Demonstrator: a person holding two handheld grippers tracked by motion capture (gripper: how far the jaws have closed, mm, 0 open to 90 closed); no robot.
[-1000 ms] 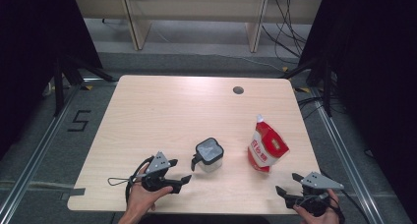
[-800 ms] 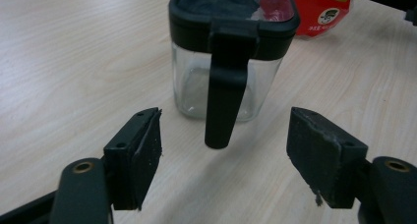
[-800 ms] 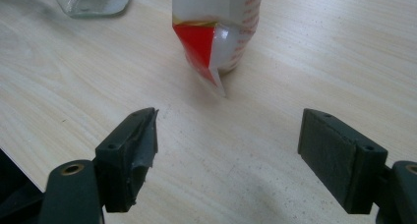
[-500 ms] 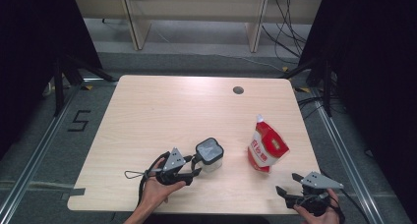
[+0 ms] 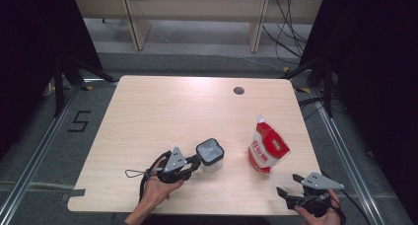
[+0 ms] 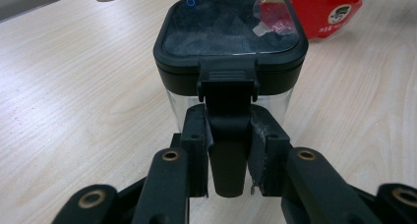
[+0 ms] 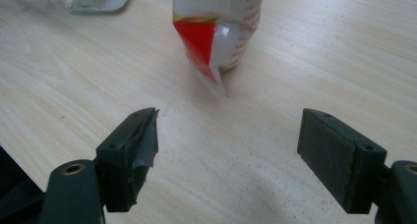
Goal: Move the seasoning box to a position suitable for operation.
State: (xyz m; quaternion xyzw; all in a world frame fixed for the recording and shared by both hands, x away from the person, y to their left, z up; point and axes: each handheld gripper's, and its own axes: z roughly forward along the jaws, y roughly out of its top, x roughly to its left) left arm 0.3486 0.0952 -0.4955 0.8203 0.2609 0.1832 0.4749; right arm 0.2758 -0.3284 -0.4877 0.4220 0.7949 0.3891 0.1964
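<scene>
A clear square container (image 5: 210,153) with a black lid (image 6: 231,30) stands near the table's front edge. A black latch (image 6: 227,150) hangs down from the lid's near side. My left gripper (image 5: 194,162) has just been closing and its pads (image 6: 196,135) now press on that latch from both sides (image 6: 228,130). A red and white pouch (image 5: 266,148) stands upright to the right of the container (image 7: 216,32). At the front right corner my right gripper (image 5: 287,184) rests open on the table, and nothing lies between its jaws (image 7: 228,135), which point at the pouch.
The pale wooden table (image 5: 172,106) has a round cable hole (image 5: 239,91) at the back right. A cable loops on the table behind my left hand (image 5: 135,173). Dark floor, rails and stands surround the table.
My left gripper slid right up to the container and its jaws closed around the lid's latch. The right gripper and the pouch kept still.
</scene>
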